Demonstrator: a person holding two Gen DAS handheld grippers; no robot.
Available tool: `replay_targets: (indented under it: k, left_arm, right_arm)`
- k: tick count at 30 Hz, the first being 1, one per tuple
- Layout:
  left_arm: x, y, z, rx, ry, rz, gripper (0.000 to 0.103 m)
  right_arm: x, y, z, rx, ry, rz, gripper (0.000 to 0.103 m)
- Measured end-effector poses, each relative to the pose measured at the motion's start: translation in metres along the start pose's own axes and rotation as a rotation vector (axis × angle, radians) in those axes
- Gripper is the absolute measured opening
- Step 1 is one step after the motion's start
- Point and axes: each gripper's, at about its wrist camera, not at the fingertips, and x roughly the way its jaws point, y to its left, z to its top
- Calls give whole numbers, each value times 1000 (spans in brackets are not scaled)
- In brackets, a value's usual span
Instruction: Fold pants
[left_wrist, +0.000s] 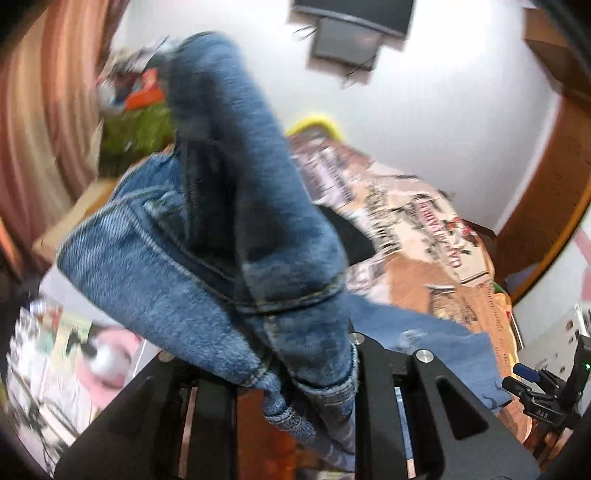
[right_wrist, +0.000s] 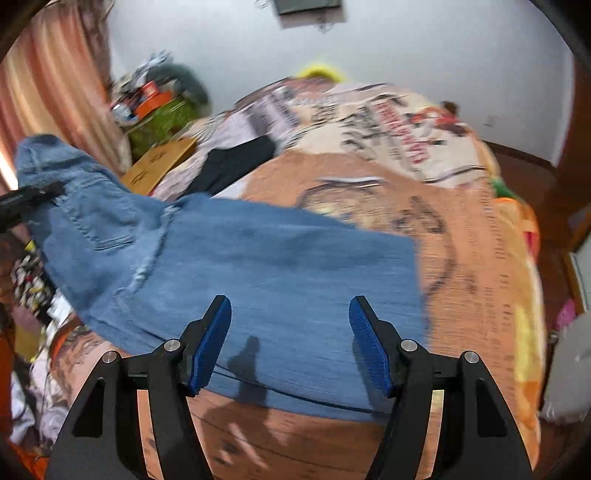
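Pants (right_wrist: 258, 258): blue denim, waistband bunched between the left gripper's (left_wrist: 314, 384) jaws, which pinch it and hold that end raised, filling the left-wrist frame
Legs: lying flat across the bed (right_wrist: 480, 258), centre of the right-wrist frame
Right gripper (right_wrist: 290, 343): jaws spread, nothing between the blue pads (right_wrist: 212, 343), over the near hem
Black garment (right_wrist: 236, 162): on the bed beyond the pants, upper centre

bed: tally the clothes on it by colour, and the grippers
blue jeans: 1
black garment: 1
grippers: 2, left gripper shut on the jeans, right gripper open
total: 4
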Motion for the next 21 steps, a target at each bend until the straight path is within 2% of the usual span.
replay_targets:
  k: [5,8,10,12,16,21]
  left_arm:
    - [-16,-61,17,104,-68,-71,18]
    - [-19,-96,27,154,-81,-137,18]
    - [-17,-118,28,185,-75,-171,17]
    - [-10,-142,29,218,-61,-199,17]
    - [2,-182,22,279,-28,-250,17]
    - [22,-222,-1,342,33,-303,17]
  right_arm:
    - [-9,-42,-12,82,-9,-65,63]
    - [4,-56,-26,113,37,-89,63]
    - [22,-58,-38,123,94,-63,62]
    - [23,-60,-44,145,66,-49,62]
    - [24,-67,-44,188,64,-2,62]
    - [24,-67,-47,190,55,17,62]
